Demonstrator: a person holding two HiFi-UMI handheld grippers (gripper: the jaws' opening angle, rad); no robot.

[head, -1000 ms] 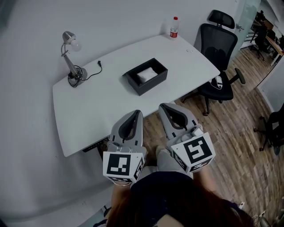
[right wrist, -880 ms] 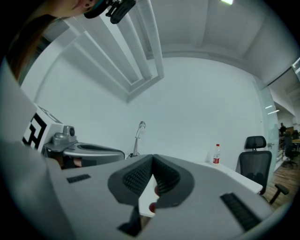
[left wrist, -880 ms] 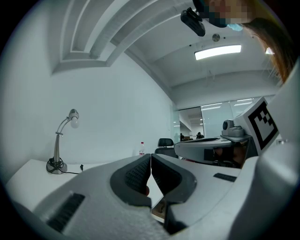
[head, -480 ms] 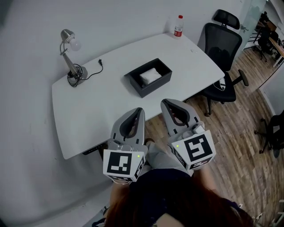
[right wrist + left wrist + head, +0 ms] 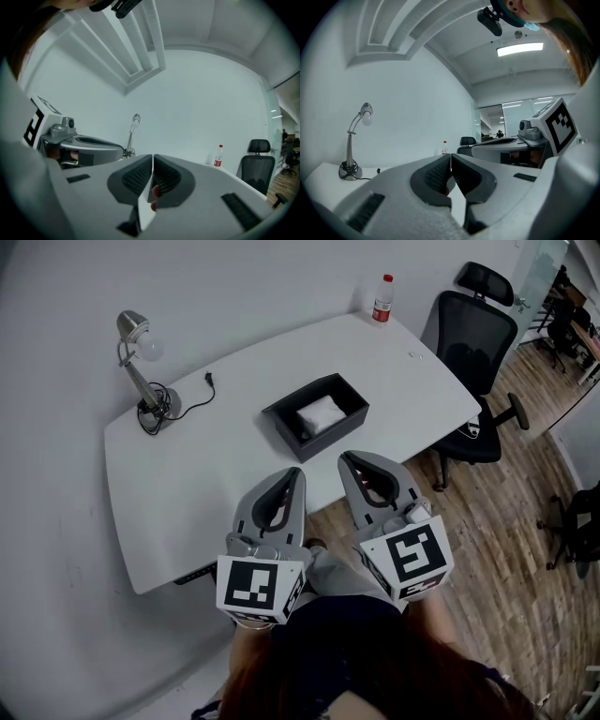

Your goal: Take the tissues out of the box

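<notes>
A: Start at the tips. What are the jaws doing?

B: On the left gripper (image 5: 450, 157) the two ribbed pads (image 5: 436, 173) meet at the tip, with nothing between them. The right gripper (image 5: 153, 157) is the same, pressed together and empty.

A: And where are the two of them?

B: They're side by side, pointing roughly level, with their tips just over the near edge of the white table (image 5: 187, 493). Neither touches the box (image 5: 339, 431) — it sits a little beyond them, near the middle of the tabletop.

A: Which way does the box lie?

B: It's a black rectangle with its open top facing up. Seen from above, its long axis runs from lower left to upper right, slightly askew to the table's length. The tissues (image 5: 320, 413) lie flat inside as a white stack, lined up with the box.

A: How many of each?

B: Two grippers, one box and one stack of tissues. Further out there's one desk lamp (image 5: 139, 367) at the left end — its cord (image 5: 192, 395) trails loose on the table. One bottle (image 5: 382, 298) with a red label stands at the far corner, and one black office chair (image 5: 478, 343) sits by the right end.
</notes>
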